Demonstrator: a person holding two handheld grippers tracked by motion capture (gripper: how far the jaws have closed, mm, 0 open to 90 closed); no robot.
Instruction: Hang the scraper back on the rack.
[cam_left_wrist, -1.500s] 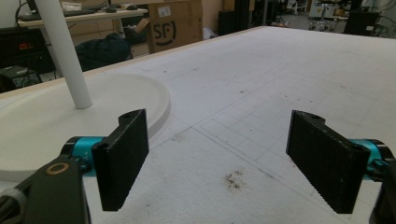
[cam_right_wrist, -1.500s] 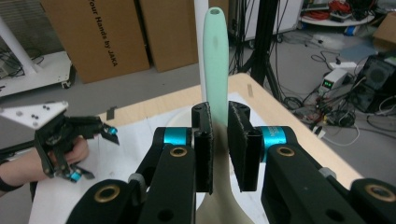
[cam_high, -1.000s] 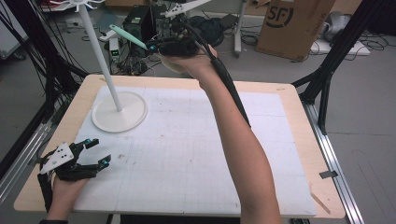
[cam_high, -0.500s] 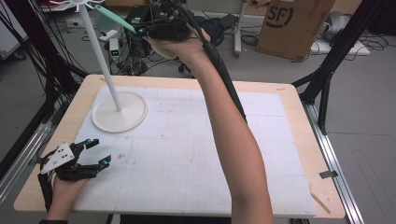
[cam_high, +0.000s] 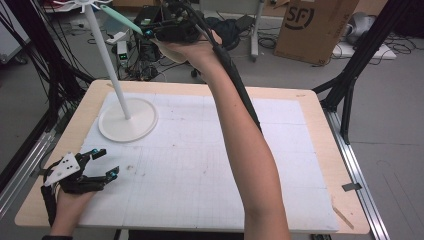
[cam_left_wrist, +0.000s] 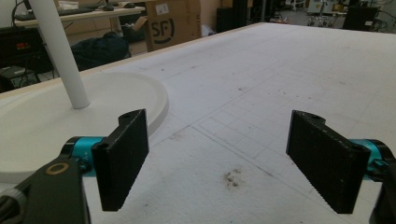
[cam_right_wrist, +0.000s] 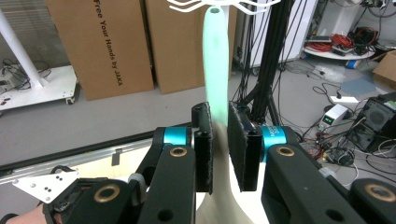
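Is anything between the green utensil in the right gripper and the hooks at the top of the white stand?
Nothing visible. The right gripper holds the green utensil, whose tip already reaches the white hooks of the stand.

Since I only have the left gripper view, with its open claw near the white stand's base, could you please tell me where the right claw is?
Observer: The right claw is raised beyond the table's far edge, by the top of the white stand.
Operator: Is it holding anything?
Observer: Yes, it is shut on a pale green utensil.
Operator: Is that hung yet?
Observer: Its holed tip reaches the stand's hooks; whether it is hooked, I cannot tell.
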